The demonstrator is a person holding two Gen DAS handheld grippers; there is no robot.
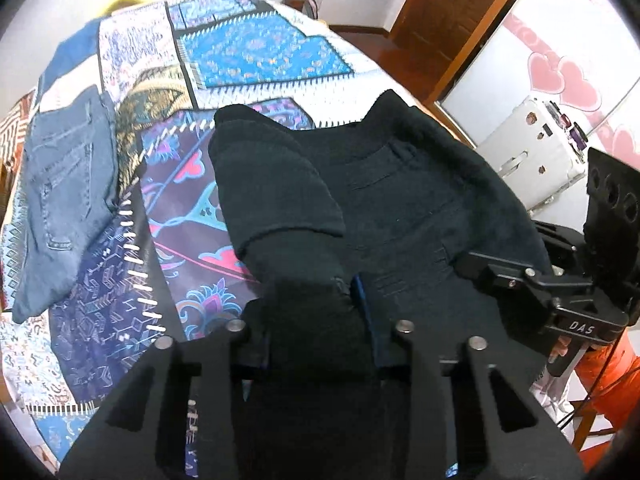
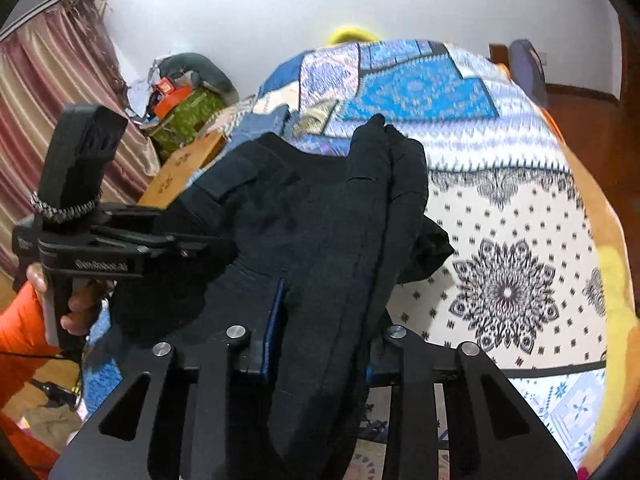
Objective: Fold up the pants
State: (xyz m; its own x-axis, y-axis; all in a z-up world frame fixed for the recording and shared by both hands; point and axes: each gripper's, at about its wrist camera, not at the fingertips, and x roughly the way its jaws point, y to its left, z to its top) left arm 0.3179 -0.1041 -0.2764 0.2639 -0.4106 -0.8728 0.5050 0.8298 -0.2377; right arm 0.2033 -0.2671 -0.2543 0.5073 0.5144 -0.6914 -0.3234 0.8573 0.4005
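Between your left gripper [image 1: 316, 328] fingers a thick bunch of the black pants [image 1: 400, 200] is pinched, the cloth filling the gap between them, and your right gripper [image 2: 320, 344] is likewise clamped on a ridge of the same fabric running straight out from its fingertips. Just beyond both sets of fingers the pants hang in a loose heap, with one end flopped over itself ahead of the left fingers and a twisted roll standing up past the right ones. Farther out lies the patterned bedspread [image 1: 256, 52], and well off to the left of the left fingers a pair of blue jeans [image 1: 64, 184] lies flat. The risk, as I read it, is that each grip holds several layers at once: pull the hands apart and the bunch may stay tangled or a layer may slip free, leaving a crooked fold. Dragging the trailing cloth could also rumple the bedspread or catch the jeans.
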